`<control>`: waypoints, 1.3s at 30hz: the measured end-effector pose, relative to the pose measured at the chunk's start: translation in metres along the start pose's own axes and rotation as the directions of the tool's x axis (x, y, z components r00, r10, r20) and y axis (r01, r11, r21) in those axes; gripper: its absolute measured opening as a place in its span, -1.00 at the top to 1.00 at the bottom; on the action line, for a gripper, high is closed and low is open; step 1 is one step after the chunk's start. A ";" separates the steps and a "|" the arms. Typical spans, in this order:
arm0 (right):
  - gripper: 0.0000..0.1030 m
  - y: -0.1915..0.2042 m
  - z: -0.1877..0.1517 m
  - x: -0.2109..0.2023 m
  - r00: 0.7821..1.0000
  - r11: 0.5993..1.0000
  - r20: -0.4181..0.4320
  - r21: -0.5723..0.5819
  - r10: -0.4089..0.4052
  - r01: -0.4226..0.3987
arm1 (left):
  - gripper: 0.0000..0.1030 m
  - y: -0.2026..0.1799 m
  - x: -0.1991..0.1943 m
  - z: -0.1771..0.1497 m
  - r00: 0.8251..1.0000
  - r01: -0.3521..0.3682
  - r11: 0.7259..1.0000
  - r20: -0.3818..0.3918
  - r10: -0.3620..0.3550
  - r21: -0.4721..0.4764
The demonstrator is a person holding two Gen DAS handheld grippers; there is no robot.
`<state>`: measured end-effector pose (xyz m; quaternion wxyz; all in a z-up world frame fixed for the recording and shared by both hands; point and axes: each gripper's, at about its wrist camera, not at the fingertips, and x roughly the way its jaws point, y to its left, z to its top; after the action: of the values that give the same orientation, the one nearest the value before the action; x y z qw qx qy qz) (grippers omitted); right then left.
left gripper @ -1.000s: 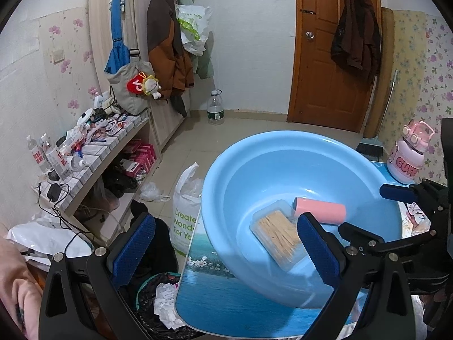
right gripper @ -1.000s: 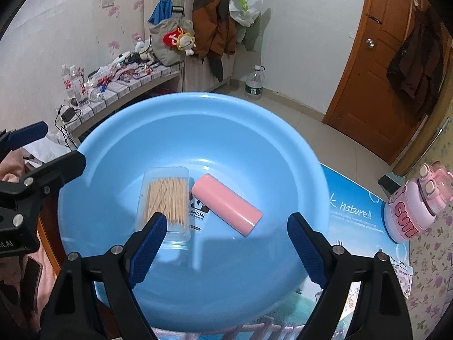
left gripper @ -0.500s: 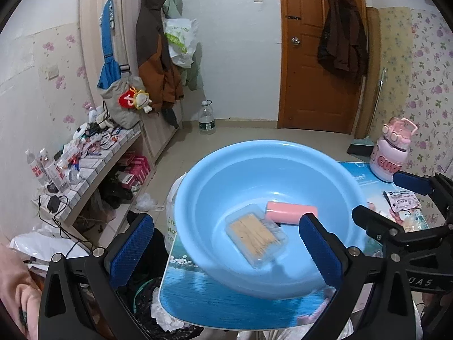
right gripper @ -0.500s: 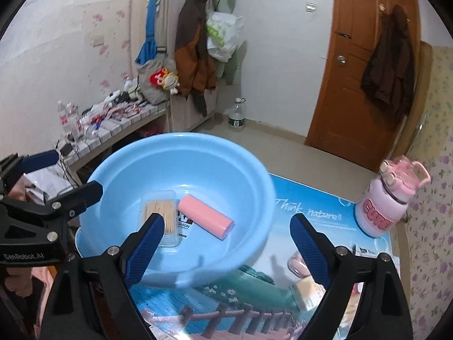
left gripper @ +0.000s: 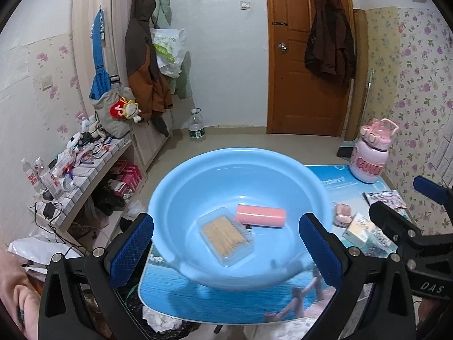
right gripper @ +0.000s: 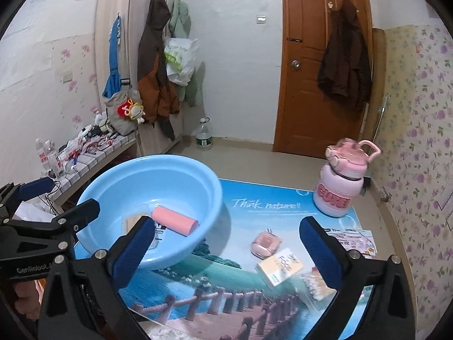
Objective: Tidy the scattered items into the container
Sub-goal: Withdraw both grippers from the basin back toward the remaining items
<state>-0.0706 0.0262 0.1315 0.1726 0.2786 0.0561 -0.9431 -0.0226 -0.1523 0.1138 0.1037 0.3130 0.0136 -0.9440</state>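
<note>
A light blue basin (left gripper: 237,153) (right gripper: 147,160) stands on the left part of the picture-printed table mat (right gripper: 266,205). In it lie a pink roll (left gripper: 260,216) (right gripper: 175,222) and a clear box of toothpicks (left gripper: 225,236). On the mat to its right lie a small pink case (right gripper: 266,245), a yellow-white box (right gripper: 280,266), a bag of cotton swabs (right gripper: 314,283) and a printed packet (right gripper: 354,239). My left gripper (left gripper: 226,226) hangs open, back from the basin. My right gripper (right gripper: 226,226) hovers above the mat, its jaws opening with nothing between them.
A pink bottle (right gripper: 339,187) stands at the mat's far right corner. Left of the table are a cluttered low shelf (left gripper: 85,164) and a bin with paper (left gripper: 158,320). Beyond the table lie the tiled floor, a water bottle (left gripper: 196,126) and a brown door (left gripper: 305,56).
Both grippers have drawn back and up from the basin, which now looks smaller. The right gripper has swung right over the loose items and its jaws stand wider.
</note>
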 end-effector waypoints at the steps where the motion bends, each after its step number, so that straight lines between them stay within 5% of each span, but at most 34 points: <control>1: -0.99 -0.004 -0.002 -0.004 1.000 1.000 0.005 0.008 0.004 -0.004 | -1.00 -0.003 -0.001 0.000 1.000 0.007 1.000 0.002 -0.007 0.001; 10: -0.99 -0.072 -0.039 -0.041 0.994 0.984 0.085 0.170 -0.067 0.052 | -1.00 -0.033 -0.007 -0.016 0.997 0.074 0.997 0.023 -0.074 -0.016; 17: -0.99 -0.105 -0.079 -0.058 0.964 0.946 0.093 0.236 -0.250 0.222 | -1.00 -0.060 -0.006 -0.029 0.992 0.124 0.992 -0.003 -0.124 -0.002; 30: -0.99 -0.104 -0.095 -0.058 0.977 0.974 0.111 0.163 -0.180 0.160 | -1.00 -0.086 -0.018 -0.038 0.984 0.178 0.982 -0.001 -0.178 0.059; 39: -0.99 -0.131 -0.102 -0.063 0.972 0.962 0.099 0.195 -0.213 0.191 | -1.00 -0.089 -0.015 -0.041 0.983 0.184 0.981 -0.016 -0.183 0.063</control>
<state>-0.0163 0.1878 0.0811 0.0521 0.2296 -0.0135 -0.9718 -0.0051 -0.0586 0.0864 0.0059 0.3182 0.0124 -0.9479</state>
